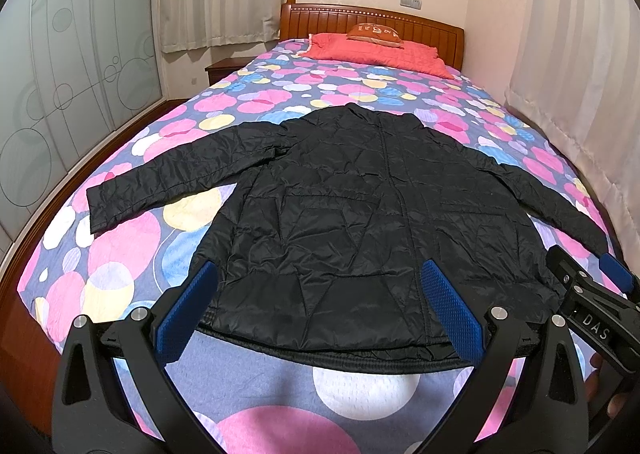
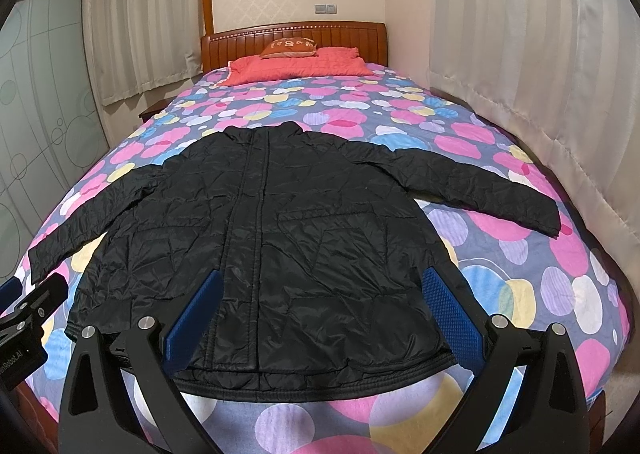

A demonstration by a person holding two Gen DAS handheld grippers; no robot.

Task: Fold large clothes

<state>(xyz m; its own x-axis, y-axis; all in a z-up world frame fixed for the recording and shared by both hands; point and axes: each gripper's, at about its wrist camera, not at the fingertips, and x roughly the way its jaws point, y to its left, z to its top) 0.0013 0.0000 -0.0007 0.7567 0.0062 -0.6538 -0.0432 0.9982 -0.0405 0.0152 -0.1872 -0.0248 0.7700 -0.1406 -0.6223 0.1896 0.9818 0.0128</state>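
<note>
Both grippers hover over the jacket's hem, left gripper (image 1: pixel 320 306) and right gripper (image 2: pixel 320 310) with jaws apart, empty. Black quilted jacket (image 1: pixel 360 206) lies flat mid-bedspread (image 1: pixel 120 274), sleeves spread. Judgement: pinch each sleeve cuff (image 2: pixel 548 218), fold inward squarely.

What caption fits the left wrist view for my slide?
Open left gripper poised above the hem of a black quilted jacket spread flat on a bubble-patterned bedspread.

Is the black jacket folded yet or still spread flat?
Spread flat, unfolded. The black jacket lies front up on the bedspread, both sleeves out to the sides; both grippers are open above its hem.
</note>
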